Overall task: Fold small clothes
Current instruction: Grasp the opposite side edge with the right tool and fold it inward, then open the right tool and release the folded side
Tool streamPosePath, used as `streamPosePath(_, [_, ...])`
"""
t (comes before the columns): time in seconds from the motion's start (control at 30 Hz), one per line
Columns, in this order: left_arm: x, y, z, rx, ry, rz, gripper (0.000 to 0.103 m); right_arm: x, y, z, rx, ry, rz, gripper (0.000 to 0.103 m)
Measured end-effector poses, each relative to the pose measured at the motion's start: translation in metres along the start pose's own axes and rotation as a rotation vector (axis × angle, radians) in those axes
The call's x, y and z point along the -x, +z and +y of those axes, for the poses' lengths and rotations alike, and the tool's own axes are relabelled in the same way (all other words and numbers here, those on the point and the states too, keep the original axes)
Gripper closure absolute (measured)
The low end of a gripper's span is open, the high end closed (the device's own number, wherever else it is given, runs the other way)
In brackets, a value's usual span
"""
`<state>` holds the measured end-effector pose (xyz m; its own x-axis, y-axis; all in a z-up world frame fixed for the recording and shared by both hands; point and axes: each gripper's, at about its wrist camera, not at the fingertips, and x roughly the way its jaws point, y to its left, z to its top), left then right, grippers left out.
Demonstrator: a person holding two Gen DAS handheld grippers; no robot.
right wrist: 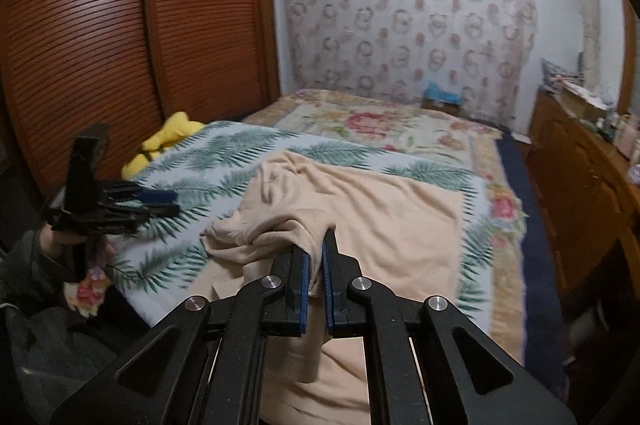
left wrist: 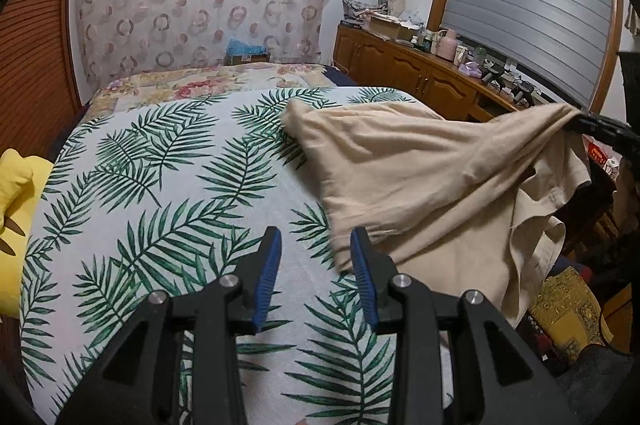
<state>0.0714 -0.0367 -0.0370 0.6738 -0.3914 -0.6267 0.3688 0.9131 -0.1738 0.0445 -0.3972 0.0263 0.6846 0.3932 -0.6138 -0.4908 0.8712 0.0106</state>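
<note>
A beige garment lies partly on the palm-leaf sheet and is pulled up at one bunched corner. My right gripper is shut on that bunched beige garment, lifting it off the bed; in the left wrist view the right gripper shows at the right edge with cloth hanging from it. My left gripper hovers over the sheet with its blue pads apart and nothing between them, the garment's lower edge just to its right. In the right wrist view the left gripper is at the left, held by a hand.
A yellow cloth lies at the bed's left edge beside a slatted wooden wardrobe. A floral quilt covers the far bed. A wooden sideboard with bottles and boxes runs along the right. Patterned bags sit on the floor at right.
</note>
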Motion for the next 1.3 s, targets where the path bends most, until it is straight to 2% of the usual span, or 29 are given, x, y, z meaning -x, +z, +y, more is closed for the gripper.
streamPosePath(0.23, [0.006,0.004,-0.008,-0.013,-0.003,-0.022,0.069,-0.018,-0.045,-0.035,-0.065,-0.096,0.154,0.1])
streamPosePath(0.4, [0.008,0.006,-0.012,-0.029,0.01,-0.024,0.068,-0.034,-0.062,-0.045,-0.088,-0.101,0.215,0.095])
streamPosePath(0.57, [0.007,0.005,-0.012,-0.033,0.021,-0.016,0.068,-0.028,-0.054,-0.044,-0.062,-0.074,0.211,0.08])
streamPosePath(0.8, [0.006,0.006,-0.009,-0.027,0.03,-0.014,0.068,-0.014,-0.03,-0.045,-0.016,-0.096,0.177,0.06])
streamPosePath(1.0, [0.007,0.005,-0.006,-0.026,0.047,-0.018,0.067,-0.034,-0.014,-0.029,0.0,-0.052,0.151,0.057])
streamPosePath(1.3, [0.009,0.001,0.005,-0.005,0.068,-0.02,0.067,-0.109,-0.007,0.022,0.074,0.077,0.225,0.057])
